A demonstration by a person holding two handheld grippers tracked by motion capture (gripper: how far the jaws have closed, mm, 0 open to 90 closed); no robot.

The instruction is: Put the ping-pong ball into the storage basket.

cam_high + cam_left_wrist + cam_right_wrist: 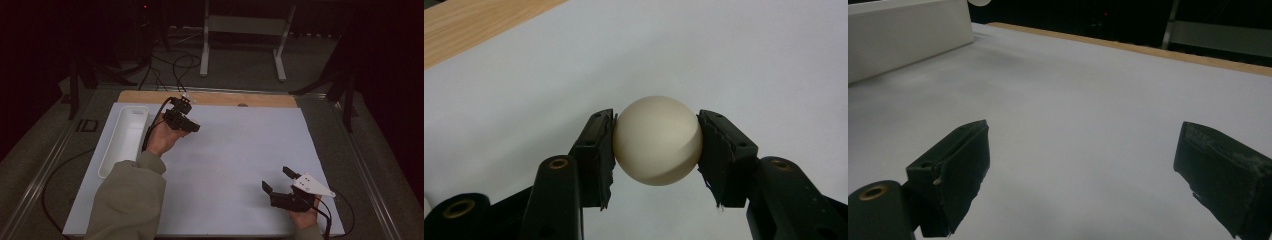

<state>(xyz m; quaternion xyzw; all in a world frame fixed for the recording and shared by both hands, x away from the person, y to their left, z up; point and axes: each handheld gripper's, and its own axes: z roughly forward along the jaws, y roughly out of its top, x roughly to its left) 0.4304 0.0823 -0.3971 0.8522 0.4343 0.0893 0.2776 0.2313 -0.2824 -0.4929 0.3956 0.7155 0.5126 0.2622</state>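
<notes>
Plainly unmarked cream ball, pinched in left gripper

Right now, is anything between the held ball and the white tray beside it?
Nothing visible. The left gripper is clamped on the ball, and the white tray sits just left of that hand with bare mat between.

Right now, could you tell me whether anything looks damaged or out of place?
The padding on the left gripper's fingers is ragged and torn along its edges, though they grip the ball squarely. Nothing else stands out.
</notes>
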